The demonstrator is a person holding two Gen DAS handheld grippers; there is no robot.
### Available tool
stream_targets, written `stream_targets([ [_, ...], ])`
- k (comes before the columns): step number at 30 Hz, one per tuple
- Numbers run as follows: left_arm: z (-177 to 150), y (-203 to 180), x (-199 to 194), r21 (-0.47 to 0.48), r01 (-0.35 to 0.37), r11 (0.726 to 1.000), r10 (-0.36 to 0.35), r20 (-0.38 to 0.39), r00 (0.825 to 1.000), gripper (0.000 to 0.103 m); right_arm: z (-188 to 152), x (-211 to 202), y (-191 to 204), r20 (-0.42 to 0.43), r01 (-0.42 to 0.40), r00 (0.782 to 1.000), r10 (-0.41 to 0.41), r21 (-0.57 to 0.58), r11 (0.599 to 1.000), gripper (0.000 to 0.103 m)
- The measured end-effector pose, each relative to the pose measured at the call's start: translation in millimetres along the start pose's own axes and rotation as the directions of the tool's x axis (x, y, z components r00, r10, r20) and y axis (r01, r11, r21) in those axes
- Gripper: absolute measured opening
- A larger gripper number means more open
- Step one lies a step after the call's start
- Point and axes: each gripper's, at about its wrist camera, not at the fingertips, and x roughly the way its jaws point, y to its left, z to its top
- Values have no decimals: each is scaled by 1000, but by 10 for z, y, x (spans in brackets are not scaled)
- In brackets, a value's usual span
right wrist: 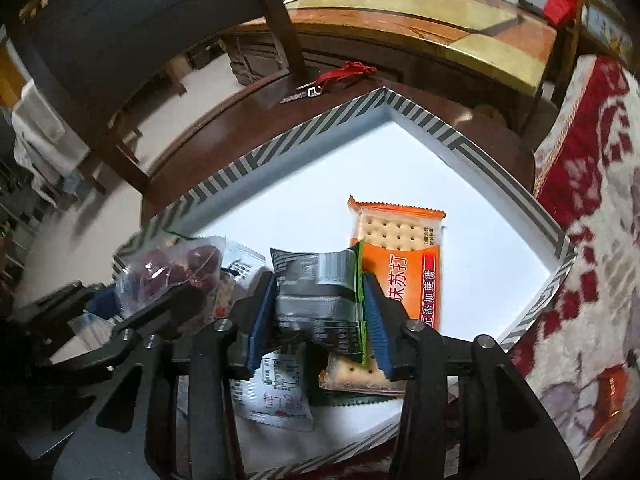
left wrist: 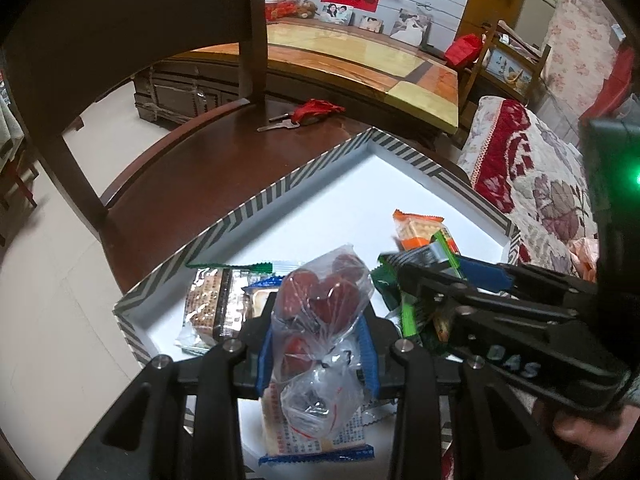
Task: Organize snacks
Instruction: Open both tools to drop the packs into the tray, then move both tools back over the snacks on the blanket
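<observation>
The left gripper (left wrist: 318, 340) is seen at the lower centre of the left wrist view, its blue pads pinching a clear plastic bag of dark red dates (left wrist: 320, 312), which is held above the tray (left wrist: 256, 200). The right gripper (right wrist: 320, 312), at the lower centre of the right wrist view, is partly spread, and a crumpled black-and-green snack packet (right wrist: 316, 292) is clasped between its blue pads, both of which are touched by the wrapper. An orange cracker packet (right wrist: 404, 256) is laid flat on the tray's white floor, just right of that packet. More wrapped snacks are piled along the tray's lower edge. The striped-rimmed tray is set on a dark wooden counter (left wrist: 192, 168), where keys with a red tassel (left wrist: 308, 114) are left beyond its far corner.
</observation>
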Motion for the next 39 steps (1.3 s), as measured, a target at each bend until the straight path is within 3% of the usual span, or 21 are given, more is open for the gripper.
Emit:
stream_targets([
  [2, 5, -6, -2, 3, -8, 1000, 8, -3, 1000, 43, -15, -63, -46, 12, -20, 1000, 20, 34, 999, 47],
  [4, 9, -7, -22, 0, -14, 1000, 14, 3, 1000, 61, -37, -149, -72, 34, -35, 999, 33, 55, 998, 47],
  [6, 7, -22, -72, -1, -11, 1000, 11, 23, 1000, 69, -85, -271, -92, 57, -35, 998, 31, 67, 997, 48],
  [10, 19, -102, -197, 10, 1, 1000, -1, 60, 998, 79, -231, -558, -212, 97, -45, 995, 34, 113, 993, 48],
  [17, -60, -483, -341, 84, 36, 996, -43, 86, 995, 84, -649, -1037, -469, 139, -6, 990, -19, 176, 984, 48],
  [26, -213, -1046, -431, 200, 103, 974, -117, 56, 992, 85, -1217, -1498, -848, 160, 75, 980, -118, 252, 965, 48],
  [33, -328, -1452, -396, 265, 162, 950, -169, 0, 986, 88, -1644, -1763, -1231, 160, 129, 969, -190, 331, 935, 48],
  [36, -364, -1624, -341, 275, 209, 939, -206, -40, 978, 88, -1834, -1840, -1465, 148, 140, 966, -212, 390, 910, 56],
  [39, -387, -1806, -273, 289, 233, 929, -221, -75, 972, 88, -1976, -1889, -1670, 147, 141, 963, -226, 439, 887, 57],
])
